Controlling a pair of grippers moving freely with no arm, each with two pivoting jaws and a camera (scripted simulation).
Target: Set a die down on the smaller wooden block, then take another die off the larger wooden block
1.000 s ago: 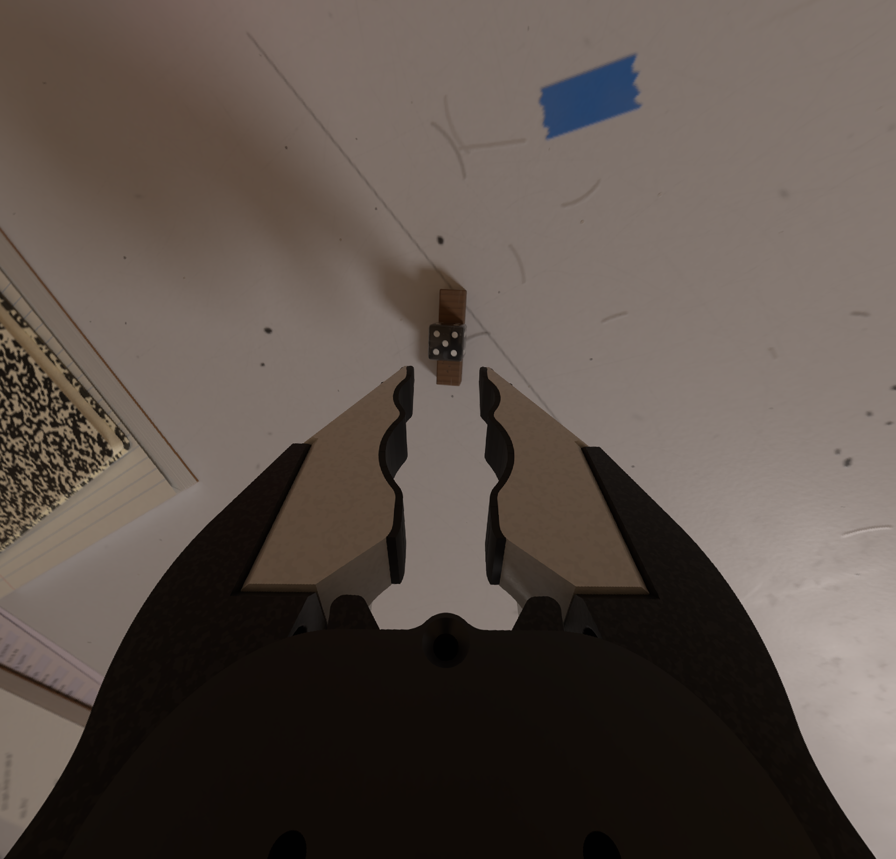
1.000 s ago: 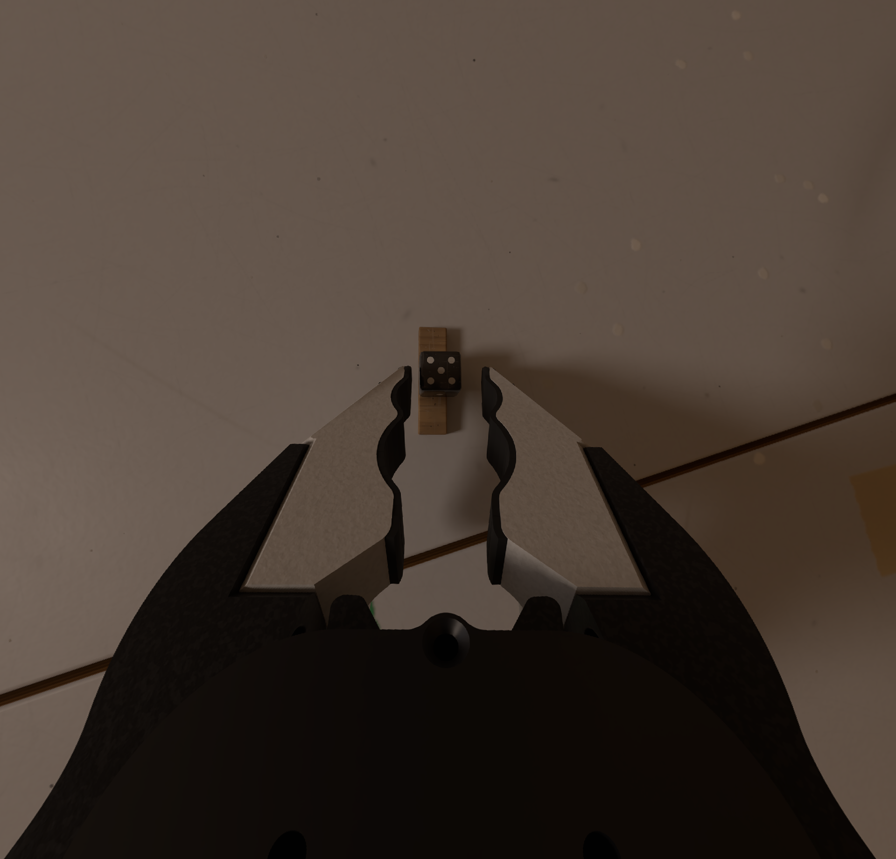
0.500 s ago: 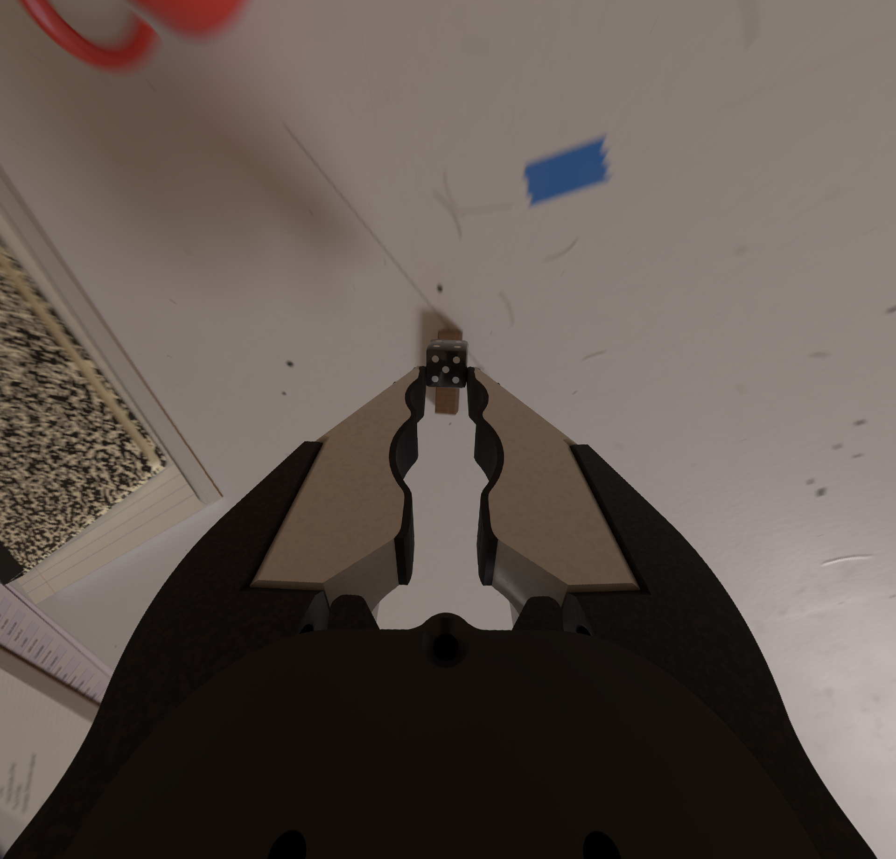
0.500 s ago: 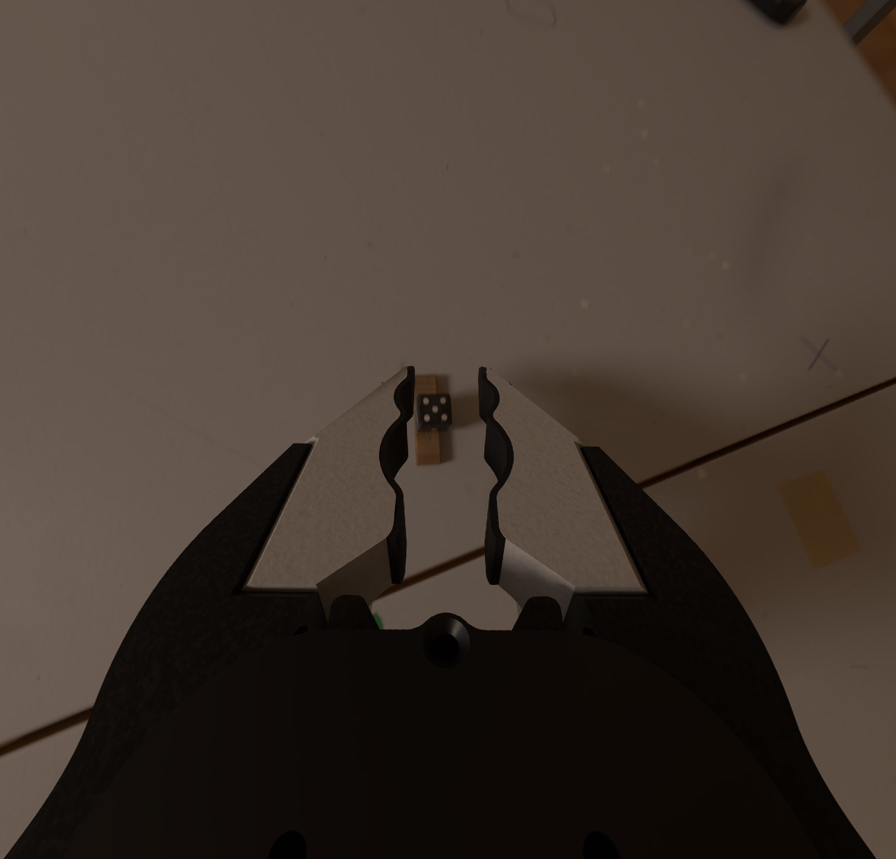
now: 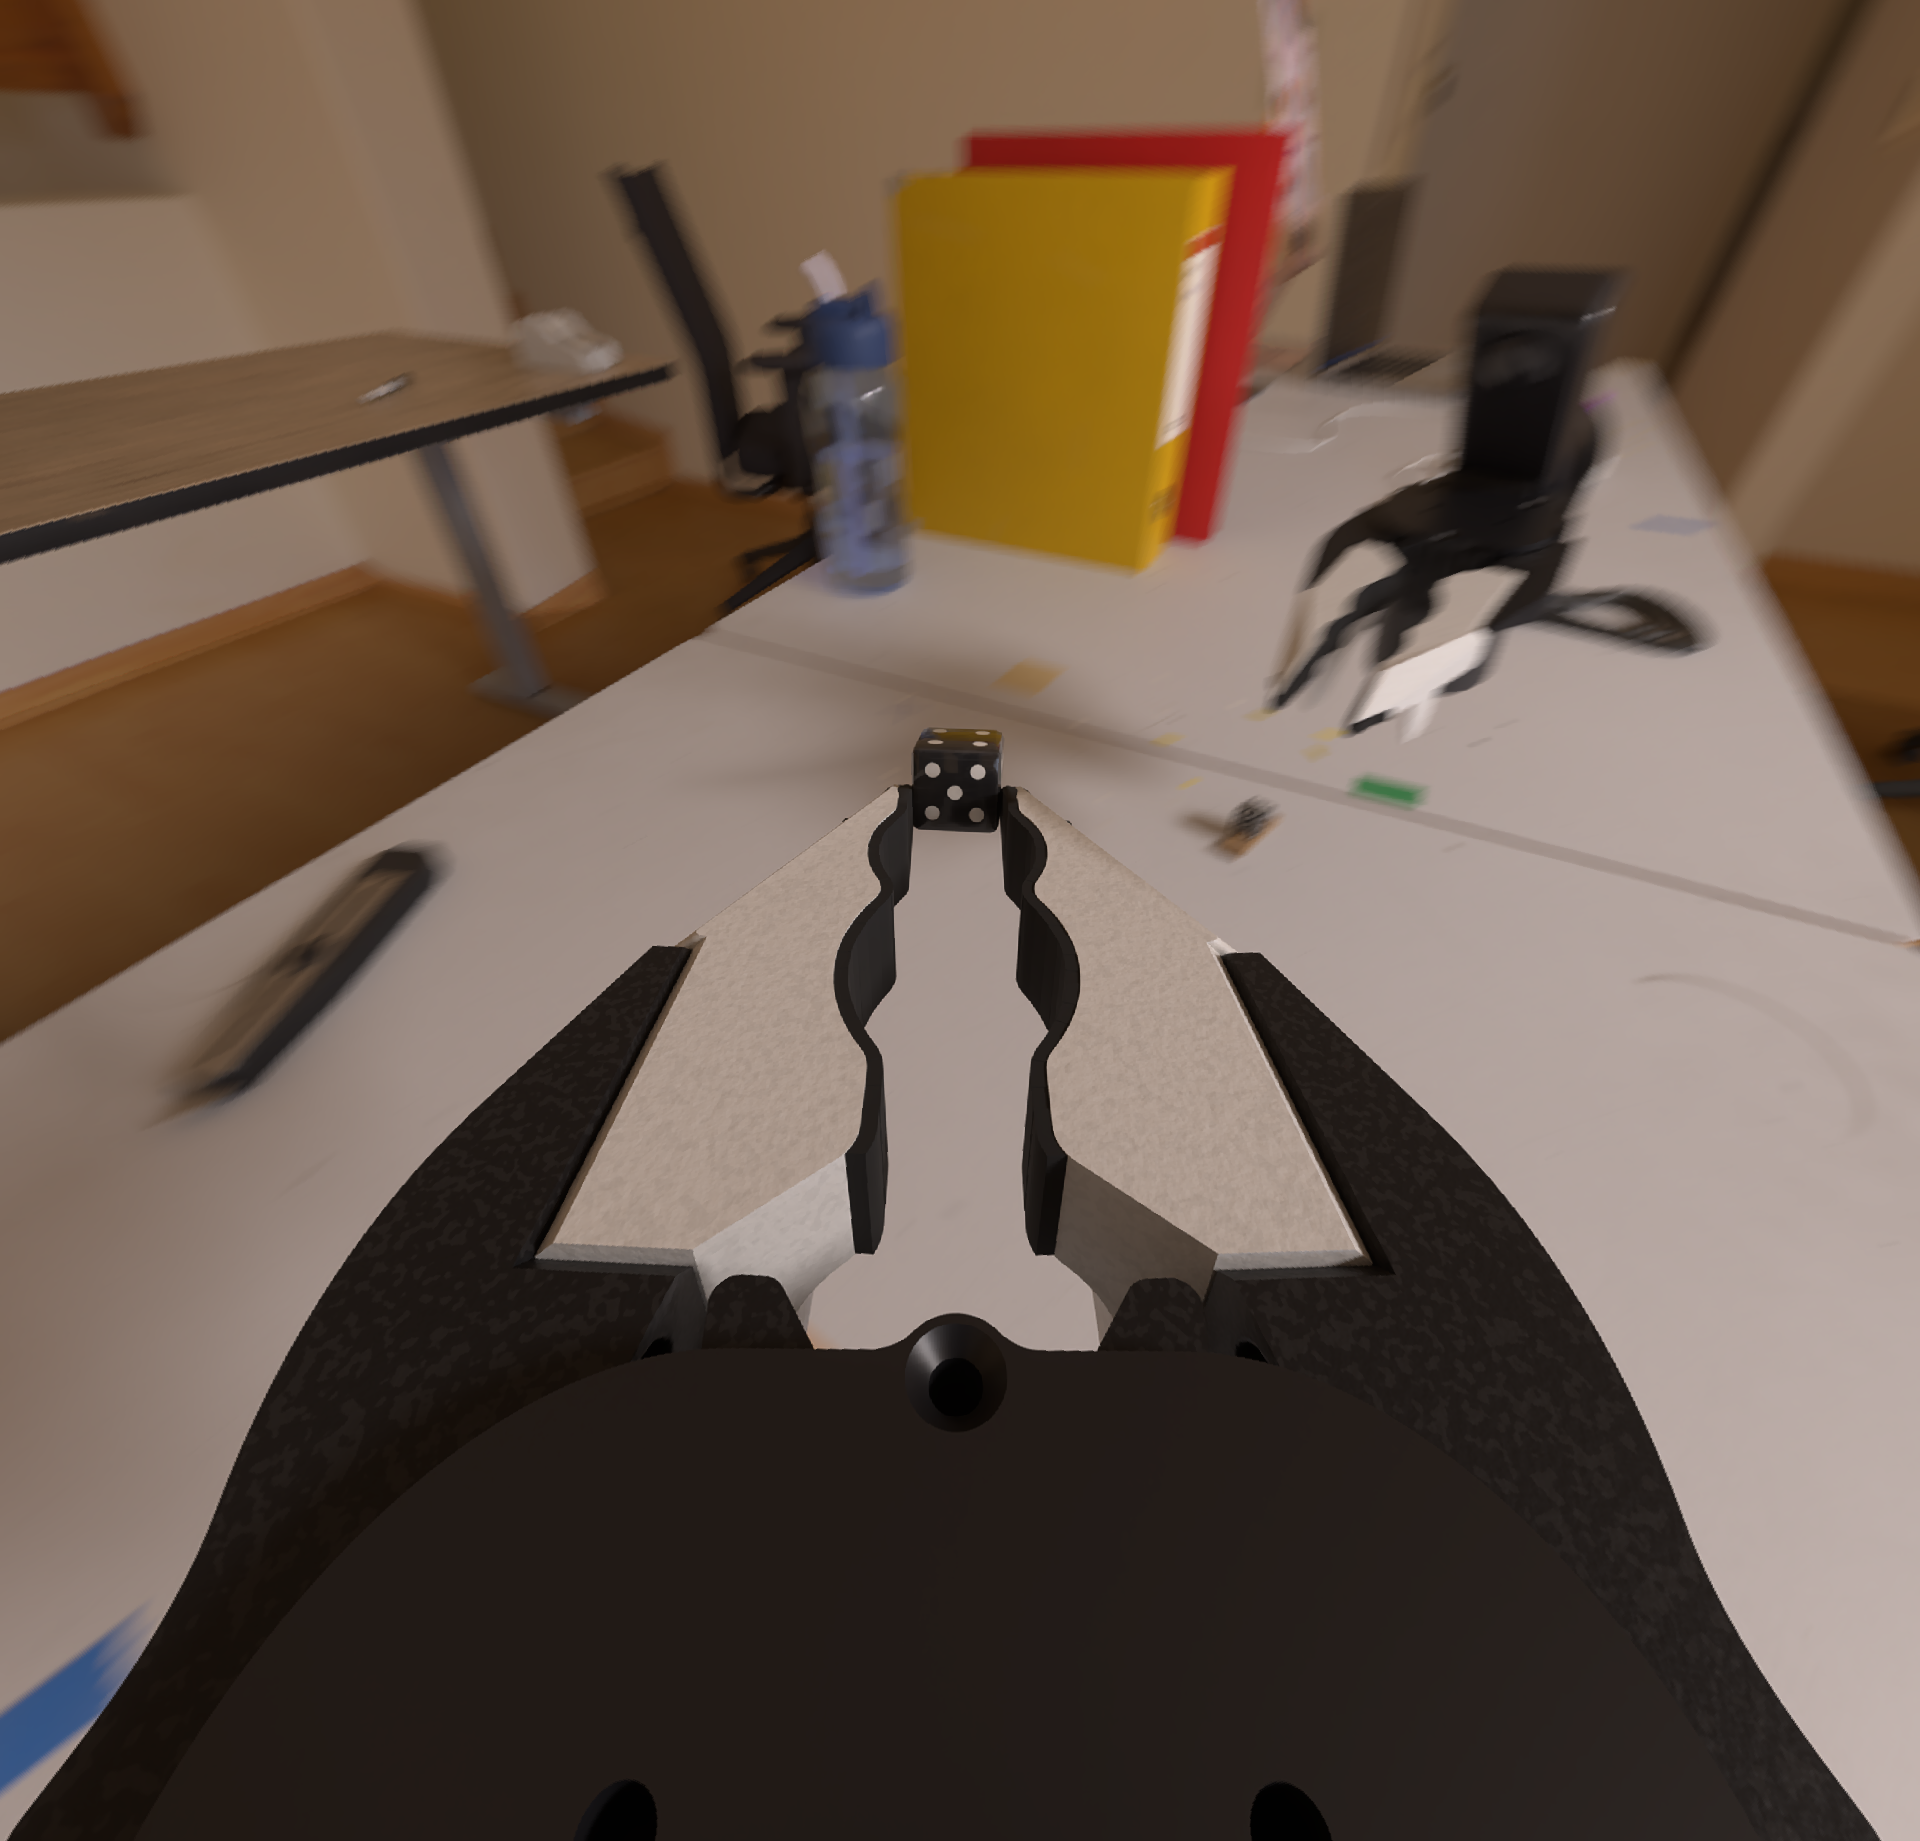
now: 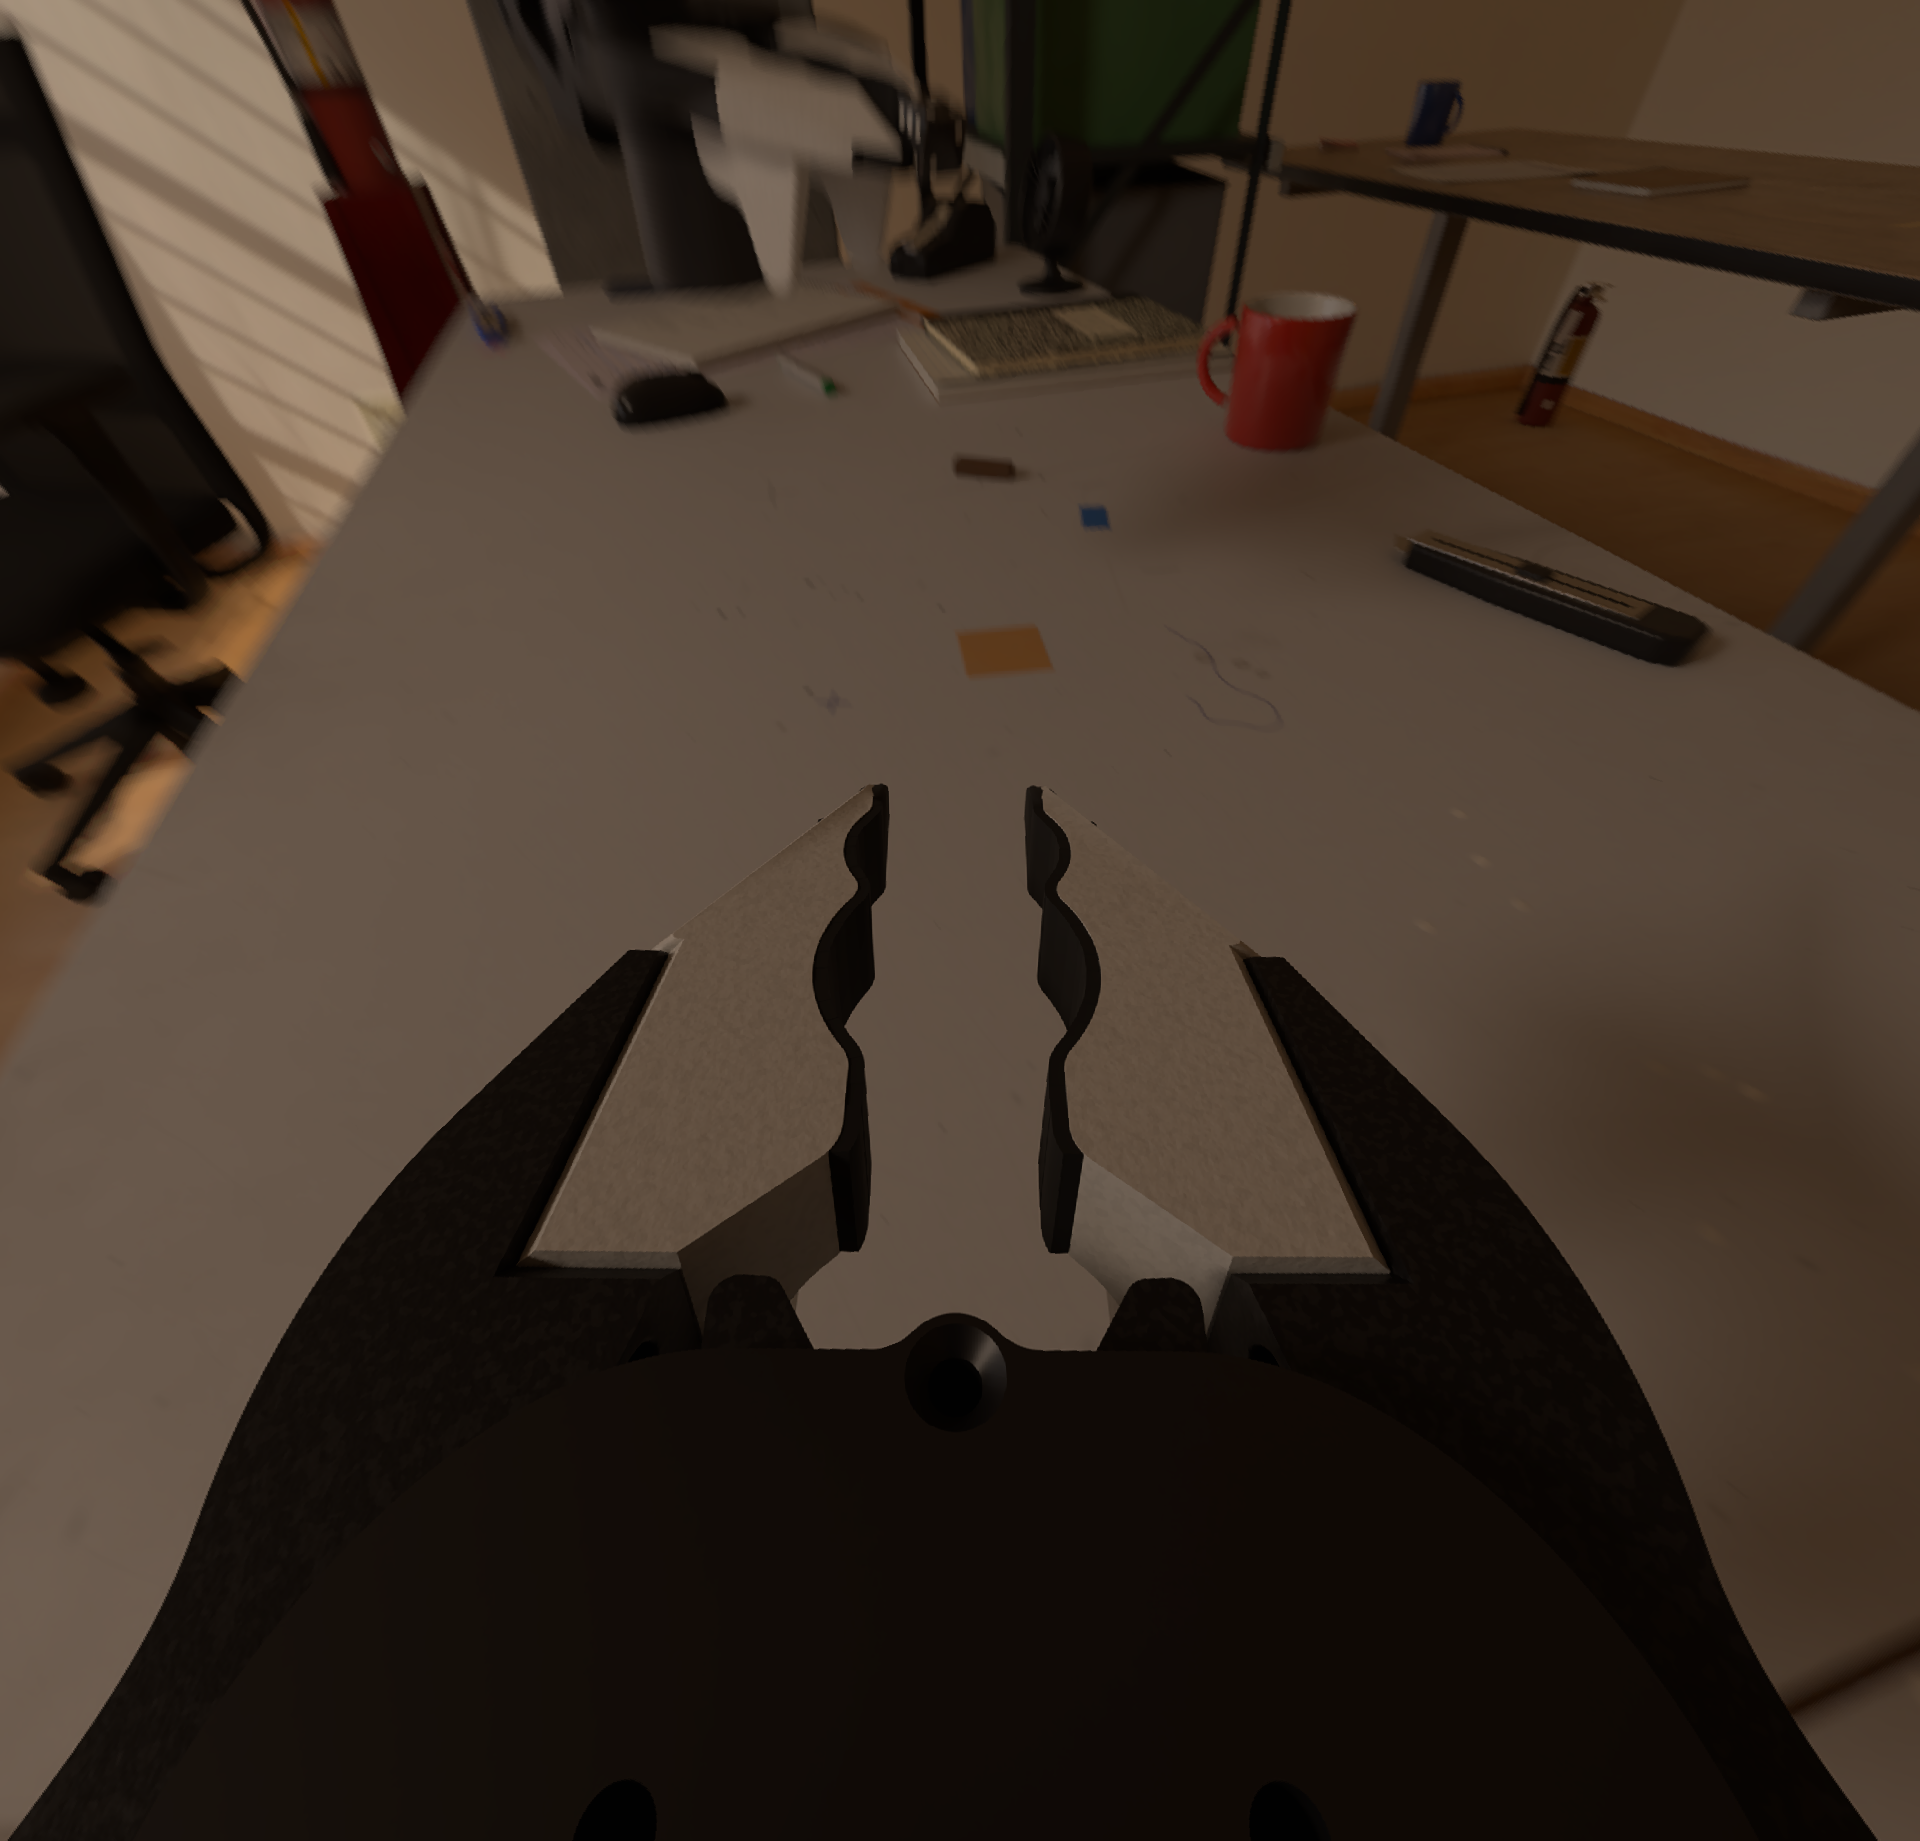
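Left wrist view: the left gripper [image 5: 958, 804] pinches a black die [image 5: 958, 792] at its fingertips, above the table [image 5: 1455, 1064]. Right gripper [image 6: 956, 804] gapes slightly, empty.

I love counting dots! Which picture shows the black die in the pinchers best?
The left wrist view. There the die sits sharp and close, pinched between the left gripper tips, its white dots facing the camera. The right wrist view shows nothing of that die: the right gripper is open and empty.

Beige walls [image 5: 665, 77], wood floor [image 5: 260, 711], white table [image 6: 623, 752], side desk [image 5: 260, 420].
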